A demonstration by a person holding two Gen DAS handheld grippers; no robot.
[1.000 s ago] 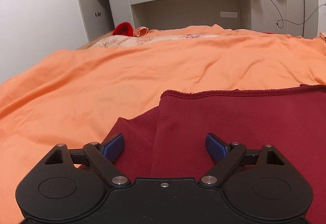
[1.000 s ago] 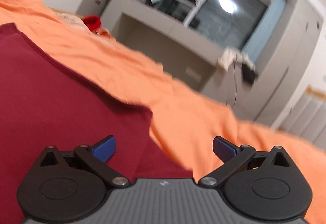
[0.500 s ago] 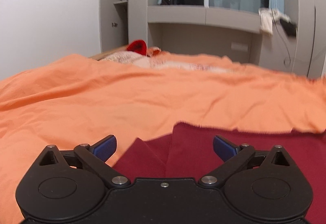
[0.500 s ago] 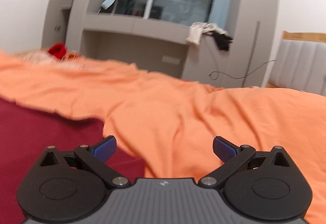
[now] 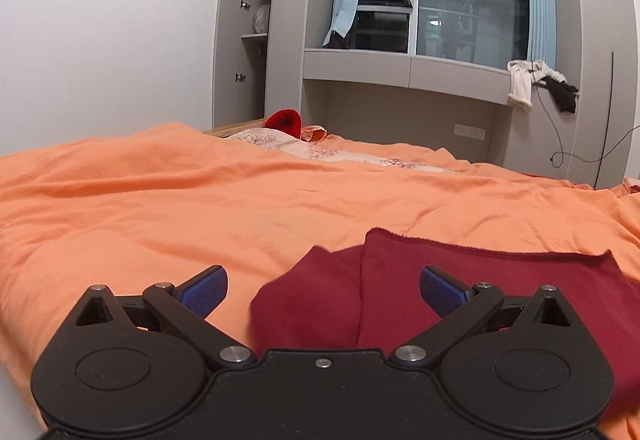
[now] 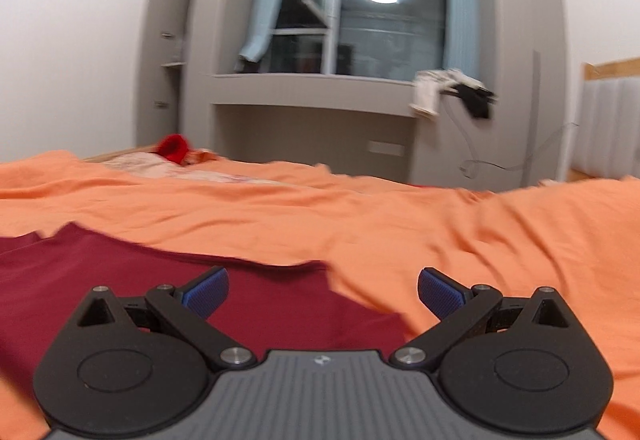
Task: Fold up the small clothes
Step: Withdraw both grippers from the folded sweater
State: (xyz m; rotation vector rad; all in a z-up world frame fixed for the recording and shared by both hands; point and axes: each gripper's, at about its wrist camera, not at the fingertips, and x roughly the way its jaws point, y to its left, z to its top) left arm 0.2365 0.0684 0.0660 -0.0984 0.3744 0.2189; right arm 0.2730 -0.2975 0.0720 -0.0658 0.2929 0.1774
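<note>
Orange bedsheet (image 5: 168, 199) covers the bed before a grey window alcove. On it a dark red garment (image 5: 460, 280) lies flat, long axis crosswise, hemmed edge facing the window, a sleeve flap between the left gripper (image 5: 322, 290) jaws. Both grippers' jaws stand wide apart, empty; the left's just opened. The right gripper (image 6: 323, 290) is above the garment's right corner.
</note>
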